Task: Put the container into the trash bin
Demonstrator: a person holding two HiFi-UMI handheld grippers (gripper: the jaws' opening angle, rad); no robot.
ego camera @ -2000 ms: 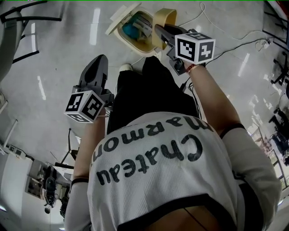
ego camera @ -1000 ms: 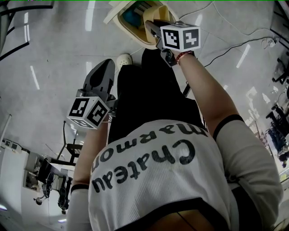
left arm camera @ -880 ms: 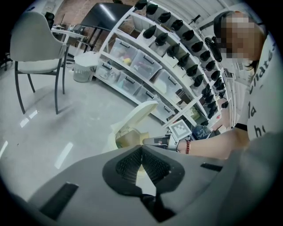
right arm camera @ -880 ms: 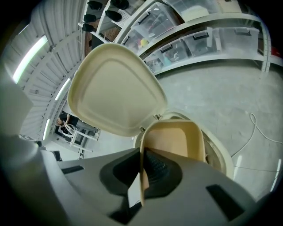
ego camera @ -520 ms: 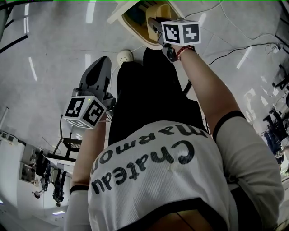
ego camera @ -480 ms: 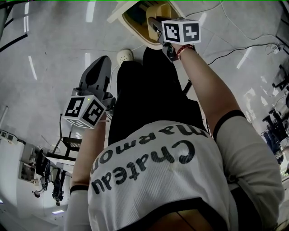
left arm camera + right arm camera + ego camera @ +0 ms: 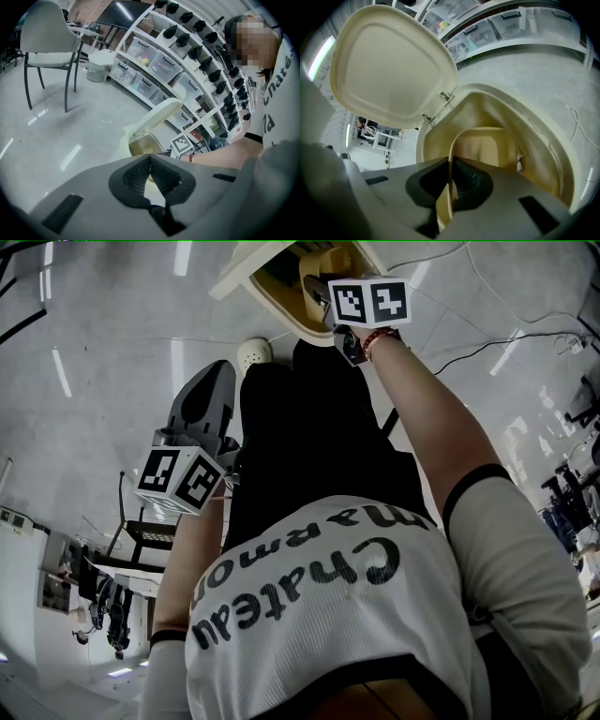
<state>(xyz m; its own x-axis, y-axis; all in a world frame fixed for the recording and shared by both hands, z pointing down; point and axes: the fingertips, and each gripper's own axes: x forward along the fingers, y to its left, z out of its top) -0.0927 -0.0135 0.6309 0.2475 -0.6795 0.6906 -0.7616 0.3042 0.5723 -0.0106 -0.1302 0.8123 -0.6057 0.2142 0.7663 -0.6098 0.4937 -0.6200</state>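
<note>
Right gripper (image 7: 451,161) fingers pinched tight on the thin wall of a cream plastic container (image 7: 483,145), container down in the open mouth of a cream plastic trash bin (image 7: 543,136), lid (image 7: 389,65) flipped up, left gripper (image 7: 150,159) fingers closed together on nothing

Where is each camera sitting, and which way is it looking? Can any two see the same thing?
Head view: on the person's head, facing steeply down; shows the shirt, left tongs and right tongs.
Left gripper view: on the left tongs, facing across the floor toward shelves and a chair; shows the person's right arm.
Right gripper view: on the right tongs, facing down into the trash bin; shows only its tongs, clamped on the container.
Shared: all three see the open trash bin.
</note>
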